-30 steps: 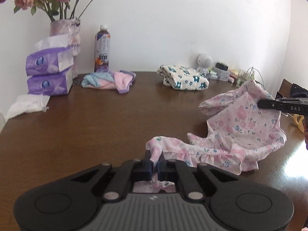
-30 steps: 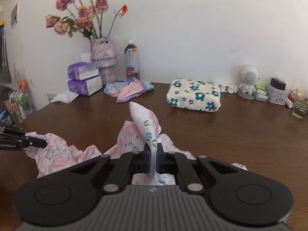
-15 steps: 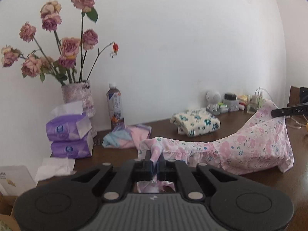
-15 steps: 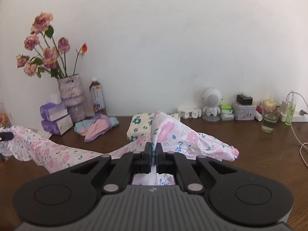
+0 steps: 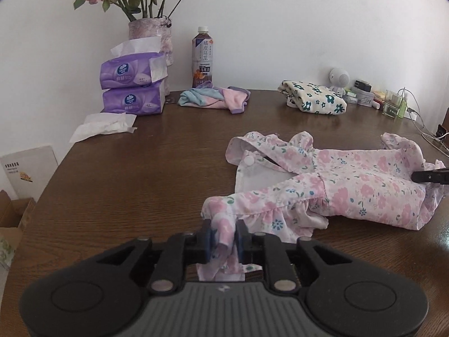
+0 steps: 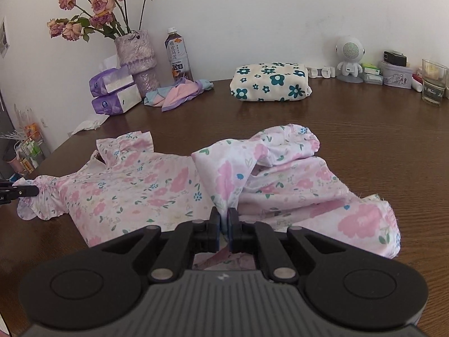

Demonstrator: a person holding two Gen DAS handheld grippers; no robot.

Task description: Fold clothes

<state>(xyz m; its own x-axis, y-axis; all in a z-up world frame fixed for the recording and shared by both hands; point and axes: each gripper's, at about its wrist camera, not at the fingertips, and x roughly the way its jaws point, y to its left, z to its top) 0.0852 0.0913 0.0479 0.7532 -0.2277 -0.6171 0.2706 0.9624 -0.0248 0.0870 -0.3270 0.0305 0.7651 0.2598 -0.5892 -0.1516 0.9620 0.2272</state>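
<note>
A pink floral baby garment (image 5: 350, 185) lies stretched out on the brown table (image 5: 126, 182), collar and snap button facing up. My left gripper (image 5: 223, 231) is shut on a bunched ruffled end at its near left corner. My right gripper (image 6: 223, 219) is shut on a raised fold of the same pink floral garment (image 6: 146, 185), whose right half is rumpled. The right gripper's tip (image 5: 429, 176) shows at the right edge of the left wrist view. In the right wrist view the left gripper's tip (image 6: 19, 192) sits at the far left.
Along the wall stand a folded cream floral cloth (image 5: 313, 99), a pastel cloth pile (image 5: 213, 99), two purple tissue packs (image 5: 132, 87), a bottle (image 5: 202, 59) and a flower vase (image 5: 151, 36). A glass (image 6: 433, 84), small items and cables (image 5: 421, 123) are at the back right. A loose tissue (image 5: 103, 123) lies at the left.
Half a second ago both grippers held the garment stretched in the air. Both have come down, and the garment now lies spread on the table, still held at both ends.
</note>
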